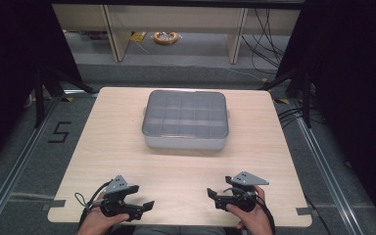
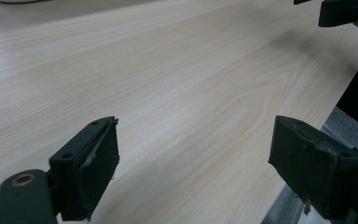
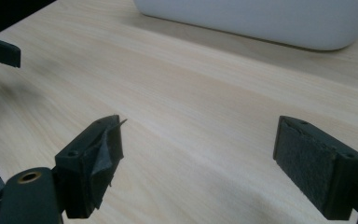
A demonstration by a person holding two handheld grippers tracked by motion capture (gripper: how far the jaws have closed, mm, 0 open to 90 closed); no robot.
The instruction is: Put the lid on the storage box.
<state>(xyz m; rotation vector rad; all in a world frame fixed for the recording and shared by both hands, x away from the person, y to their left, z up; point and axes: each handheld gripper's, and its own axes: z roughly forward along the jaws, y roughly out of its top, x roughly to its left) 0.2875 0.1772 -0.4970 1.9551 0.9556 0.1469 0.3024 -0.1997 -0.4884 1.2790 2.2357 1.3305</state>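
1. My left gripper is near the front edge of the table, held in my left hand. Its jaws stand wide apart and there is nothing between them.
2. My right gripper is near the same edge, held in my right hand. Its jaws are also wide apart and hold nothing.
3. In the high view the two grippers point toward each other, with bare wood between them.
4. In the right gripper view I see the torn pad on one jaw.
5. The table is of light wood.
6. A grey box with a clear lid and many compartments stands on the far middle of the table, well apart from both grippers.
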